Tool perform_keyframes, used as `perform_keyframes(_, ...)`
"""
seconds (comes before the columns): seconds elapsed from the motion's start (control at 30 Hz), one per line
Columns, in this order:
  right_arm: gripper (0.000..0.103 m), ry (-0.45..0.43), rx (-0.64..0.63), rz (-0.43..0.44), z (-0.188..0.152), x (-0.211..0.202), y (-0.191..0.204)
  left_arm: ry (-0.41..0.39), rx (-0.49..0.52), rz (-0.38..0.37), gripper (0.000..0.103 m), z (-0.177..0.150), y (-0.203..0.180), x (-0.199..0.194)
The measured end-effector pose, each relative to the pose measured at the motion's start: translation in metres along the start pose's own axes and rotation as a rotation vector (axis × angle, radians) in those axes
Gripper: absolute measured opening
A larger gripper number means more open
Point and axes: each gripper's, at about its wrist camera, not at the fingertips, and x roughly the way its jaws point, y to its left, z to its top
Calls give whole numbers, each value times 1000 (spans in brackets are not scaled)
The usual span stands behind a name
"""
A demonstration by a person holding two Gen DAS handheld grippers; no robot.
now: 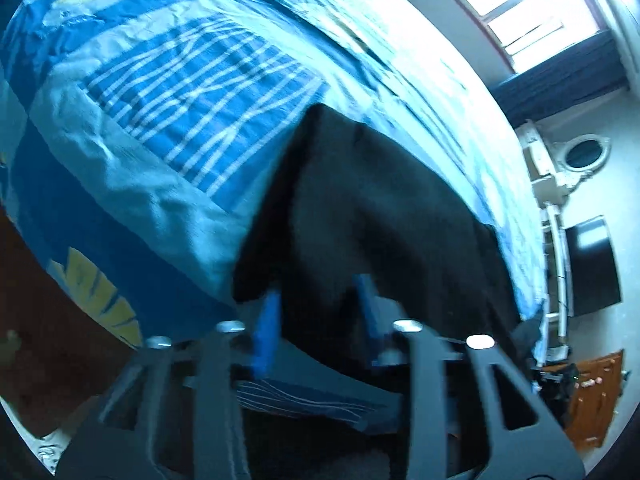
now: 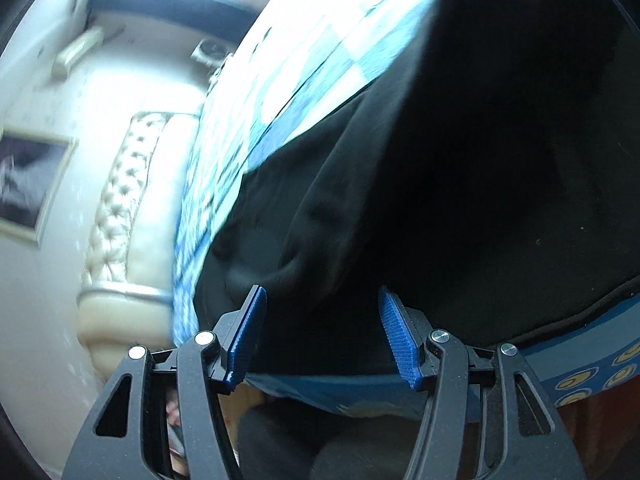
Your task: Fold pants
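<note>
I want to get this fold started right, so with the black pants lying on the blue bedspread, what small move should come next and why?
Probably close the right gripper on the near edge of the black pants. Its blue pads stand apart with the dark cloth between them, not pinched. The left gripper also straddles the pants' edge on the bedspread, so both ends could then lift together.

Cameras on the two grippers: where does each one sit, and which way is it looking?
Left wrist view: sits on the left hand-held gripper, looking down along its blue fingers at the black pants on the blue bedspread; a window lies beyond.
Right wrist view: sits on the right hand-held gripper, looking along its blue fingers at the pants toward a cream headboard.
Both show the pants and bedspread. No hand shows clearly.
</note>
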Motion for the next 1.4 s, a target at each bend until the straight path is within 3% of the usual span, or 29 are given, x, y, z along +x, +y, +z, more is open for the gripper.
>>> perform_keyframes(0.1,55,-25,37,-5,3,1,-1,11,-34,3,24,5,5,1)
perform_keyframes(0.17,37,-34,-1,-60,6,4,5,7,-27,28,21,10,2,1)
perform_keyframes(0.2,12,-40,-23,-86,6,4,9,-4,-13,52,14,12,-1,0)
perform_keyframes(0.23,9,-54,-36,-94,5,1,13,-13,5,69,12,13,-4,-3)
perform_keyframes(0.37,8,-89,-91,-120,-15,-18,26,-38,27,112,9,19,-9,-9)
perform_keyframes(0.57,8,-33,-66,-163,-35,-19,-12,-21,24,161,2,20,10,5)
perform_keyframes(0.67,9,-18,-43,-131,-34,-21,-20,-24,59,176,1,18,9,5)
perform_keyframes(0.7,12,-12,-43,-120,-31,-25,-20,-31,86,185,1,16,7,1)
perform_keyframes(0.77,29,-8,-38,-112,-26,-37,-21,-52,113,206,2,14,4,-7)
perform_keyframes(0.87,47,-66,-29,-138,-10,-70,-24,-89,145,225,4,12,2,-22)
perform_keyframes(0.97,54,-195,-26,-230,30,-116,-28,-150,201,271,31,11,-13,-40)
perform_keyframes(1.03,58,-291,-34,-322,73,-144,-30,-214,245,305,65,11,-33,-50)
perform_keyframes(1.1,63,-364,-25,-419,119,-161,-32,-277,297,323,75,8,-57,-54)
perform_keyframes(1.13,63,-384,-21,-449,138,-166,-36,-295,325,324,85,7,-70,-52)
perform_keyframes(1.2,64,-407,-5,-528,176,-165,-39,-312,376,311,93,-1,-94,-49)
perform_keyframes(1.27,64,-404,27,-607,216,-154,-48,-303,418,286,93,-10,-113,-41)
perform_keyframes(1.4,64,-399,81,-749,258,-134,-68,-247,514,297,93,-34,-141,-11)
